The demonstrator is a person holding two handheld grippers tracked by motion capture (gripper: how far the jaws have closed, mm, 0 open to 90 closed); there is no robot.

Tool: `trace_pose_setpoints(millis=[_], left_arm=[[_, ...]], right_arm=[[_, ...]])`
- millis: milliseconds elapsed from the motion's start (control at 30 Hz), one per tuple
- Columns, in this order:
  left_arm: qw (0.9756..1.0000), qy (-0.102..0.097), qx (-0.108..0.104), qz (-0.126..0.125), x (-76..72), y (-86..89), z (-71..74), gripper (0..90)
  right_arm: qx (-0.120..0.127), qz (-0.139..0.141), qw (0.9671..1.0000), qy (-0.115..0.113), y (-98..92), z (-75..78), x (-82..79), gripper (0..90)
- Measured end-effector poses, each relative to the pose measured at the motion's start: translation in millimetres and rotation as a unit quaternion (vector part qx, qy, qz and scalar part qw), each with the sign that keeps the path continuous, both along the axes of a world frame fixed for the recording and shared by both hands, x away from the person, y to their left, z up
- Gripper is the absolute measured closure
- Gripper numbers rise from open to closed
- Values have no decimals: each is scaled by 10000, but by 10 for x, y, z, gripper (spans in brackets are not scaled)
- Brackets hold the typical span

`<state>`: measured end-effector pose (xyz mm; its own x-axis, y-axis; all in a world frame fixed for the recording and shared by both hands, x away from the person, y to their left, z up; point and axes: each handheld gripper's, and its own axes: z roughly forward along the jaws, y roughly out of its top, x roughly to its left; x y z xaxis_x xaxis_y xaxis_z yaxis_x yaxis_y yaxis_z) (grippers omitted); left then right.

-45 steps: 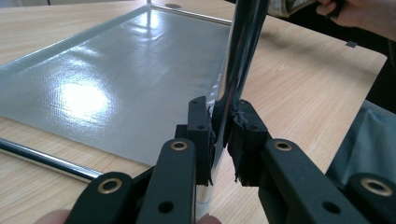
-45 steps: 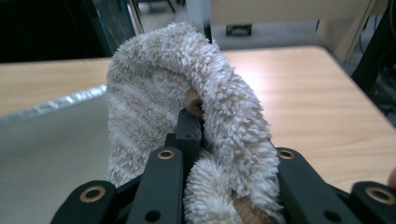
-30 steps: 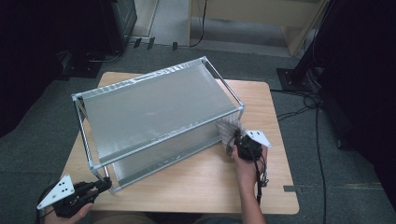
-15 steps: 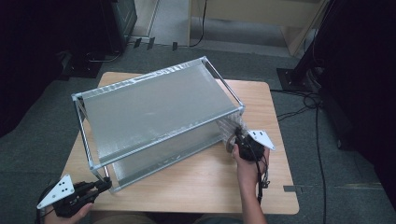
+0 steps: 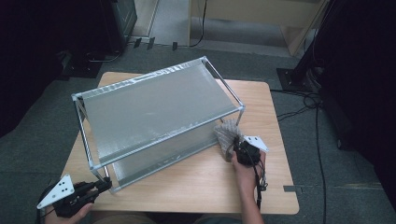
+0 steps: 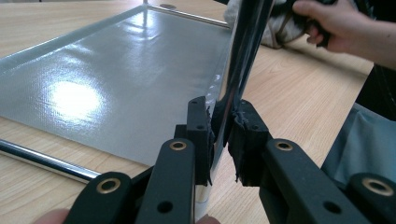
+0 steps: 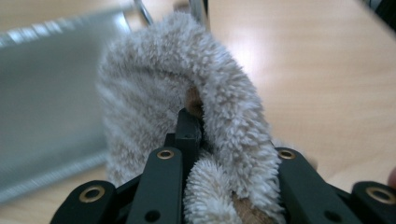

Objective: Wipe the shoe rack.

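1. A two-shelf metal rack with grey liner shelves stands on a wooden counter.
2. The left claw holds the rack's near corner post. Its pads are clamped narrowly on the chrome tube, steadying the frame.
3. The right claw is closed on a fluffy beige cloth. The pile bulges up and forward over its jaws.
4. Just changed: a second ago the cloth was up beside the top shelf's corner. Now the right claw has come down, and the cloth sits in front of it, low against the rack's other near post, close to the counter.
5. The left claw has not moved.
6. Reading: this looks like a wiping stroke down that post. The stroke seems nearly at its bottom.
7. Ahead of the left claw, the lower shelf liner lies shiny and flat.
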<state>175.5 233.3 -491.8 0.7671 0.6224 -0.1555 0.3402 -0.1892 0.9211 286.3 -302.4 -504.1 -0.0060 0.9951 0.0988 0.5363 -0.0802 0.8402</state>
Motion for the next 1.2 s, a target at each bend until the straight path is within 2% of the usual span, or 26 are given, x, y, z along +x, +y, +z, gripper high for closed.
trace_pose_setpoints(millis=[67, 167, 200, 233, 267, 300, 367, 433, 467, 533, 567, 667, 767, 867, 933, 1067, 1133, 1200], left_arm=[[10000, 10, -11, 1, -1, -2, -1, 792], [10000, 17, -15, -3, 0, -1, -3, 792], [10000, 18, -16, -4, 0, -1, -3, 791], [10000, 22, -18, -3, 0, -1, -4, 791], [10000, 23, -24, -3, 1, -1, -5, 791], [10000, 27, -32, -2, 1, -1, -6, 791], [10000, 38, -48, 3, 2, -2, -8, 790], [10000, 36, -37, 5, 1, -2, -8, 790], [10000, 33, -39, 9, 3, -2, -9, 790], [10000, 49, -55, 3, 4, -4, -10, 789], [10000, 47, -38, -3, 5, -5, -10, 789], [10000, 54, -38, -11, 7, -8, -11, 789], [10000, 66, -55, -21, 12, -10, -14, 788], [10000, 66, -49, -23, 12, -12, -15, 789], [10000, 65, -43, -24, 12, -13, -15, 789], [10000, 64, -43, -12, 12, -18, -17, 788], [10000, 59, -29, -4, 12, -22, -17, 788], [10000, 60, -18, 20, 7, -27, -17, 787]], right_arm=[[25, 34, 10000, 66, 0, -52, -11, 742], [-40, 256, 9995, 189, 35, -37, -41, 736], [-9, 396, 9989, 266, 55, -29, -54, 725], [80, 854, 9956, 382, 75, -18, -83, 664], [80, 854, 9956, 382, 75, -18, -83, 664], [173, 1107, 9929, 412, 91, -7, -108, 592], [-10, 1454, 9888, 340, 123, 20, -174, 415], [-88, 1503, 9883, 245, 147, 52, -261, 225], [-104, 1510, 9883, 176, 141, 58, -298, 177], [-251, 1344, 9904, 210, 109, 49, -357, 144], [-269, 1300, 9908, 268, 86, 33, -367, 144], [-209, 1225, 9903, 628, 41, -39, -363, 169], [-105, 1322, 9878, 820, 63, -122, -364, 273], [-217, 1420, 9868, 752, 131, -139, -379, 398], [-378, 1451, 9865, 664, 187, -159, -406, 458], [-209, 1517, 9862, 627, 176, -155, -440, 643], [-73, 1416, 9877, 663, 131, -132, -450, 698], [-109, 1097, 9921, 603, 71, -116, -474, 724]])
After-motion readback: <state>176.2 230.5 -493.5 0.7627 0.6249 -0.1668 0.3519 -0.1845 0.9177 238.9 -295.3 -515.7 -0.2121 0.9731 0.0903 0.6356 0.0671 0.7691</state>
